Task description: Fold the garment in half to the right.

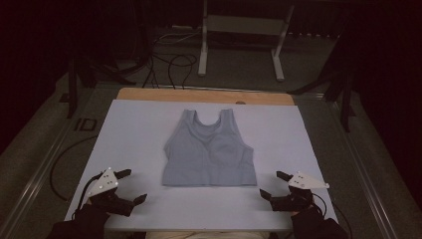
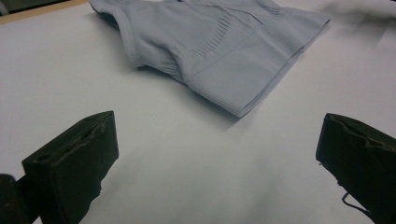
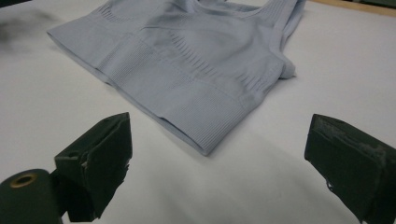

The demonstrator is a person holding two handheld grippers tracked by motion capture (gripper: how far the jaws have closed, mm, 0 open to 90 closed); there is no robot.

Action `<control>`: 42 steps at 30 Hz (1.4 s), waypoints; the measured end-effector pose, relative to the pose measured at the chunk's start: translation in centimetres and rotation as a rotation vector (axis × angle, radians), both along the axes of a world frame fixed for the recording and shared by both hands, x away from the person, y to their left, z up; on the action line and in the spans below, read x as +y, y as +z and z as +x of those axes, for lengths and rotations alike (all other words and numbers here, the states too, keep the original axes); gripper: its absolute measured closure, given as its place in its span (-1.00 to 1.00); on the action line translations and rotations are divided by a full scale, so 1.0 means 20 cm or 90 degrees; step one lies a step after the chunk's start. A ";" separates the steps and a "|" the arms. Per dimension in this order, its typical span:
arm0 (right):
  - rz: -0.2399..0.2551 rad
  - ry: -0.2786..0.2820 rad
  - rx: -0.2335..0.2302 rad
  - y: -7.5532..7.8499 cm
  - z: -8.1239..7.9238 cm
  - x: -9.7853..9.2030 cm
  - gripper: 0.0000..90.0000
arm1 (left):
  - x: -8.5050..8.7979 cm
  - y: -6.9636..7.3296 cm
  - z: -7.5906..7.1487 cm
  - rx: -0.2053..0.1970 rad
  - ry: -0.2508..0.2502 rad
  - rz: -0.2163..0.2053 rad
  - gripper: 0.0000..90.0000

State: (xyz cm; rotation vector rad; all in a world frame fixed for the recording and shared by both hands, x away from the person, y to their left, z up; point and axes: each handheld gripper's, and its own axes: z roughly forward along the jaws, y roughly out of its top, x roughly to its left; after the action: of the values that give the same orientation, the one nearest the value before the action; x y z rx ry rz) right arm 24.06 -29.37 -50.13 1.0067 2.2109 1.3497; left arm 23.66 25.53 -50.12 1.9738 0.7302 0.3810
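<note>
Black two-jawed tools (image 1: pixel 130 186) (image 1: pixel 274 185) with grey three-cornered top plates, trailing black cables, dark sleeves.

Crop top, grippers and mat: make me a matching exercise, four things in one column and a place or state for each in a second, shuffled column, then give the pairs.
Things
1. crop top
2. left gripper
3. right gripper
4. wood strip

Places and states
A. bare along the far edge of the mat
B. open, off the hem's right corner
C. lying flat mid-mat, straps pointing away
D. open, off the hem's left corner

Pairs: 1-C, 2-D, 3-B, 4-A
</note>
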 end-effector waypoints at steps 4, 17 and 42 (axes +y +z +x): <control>0.006 0.000 -0.009 0.03 -0.01 0.01 -0.83 | -0.01 0.02 0.00 -0.001 -0.004 0.003 -1.00; 0.008 0.003 -0.067 0.30 0.05 0.03 -0.83 | -0.03 0.20 0.03 -0.019 -0.025 0.007 -1.00; 0.006 0.101 -0.076 0.56 0.51 0.41 -0.83 | -0.27 0.37 0.15 -0.022 -0.084 0.043 -1.00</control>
State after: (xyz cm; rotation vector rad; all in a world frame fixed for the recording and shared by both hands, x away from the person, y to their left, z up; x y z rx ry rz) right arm 34.30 -21.12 -38.97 0.7455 2.2350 1.4491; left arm 26.70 20.19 -42.77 2.0617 0.5684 0.3647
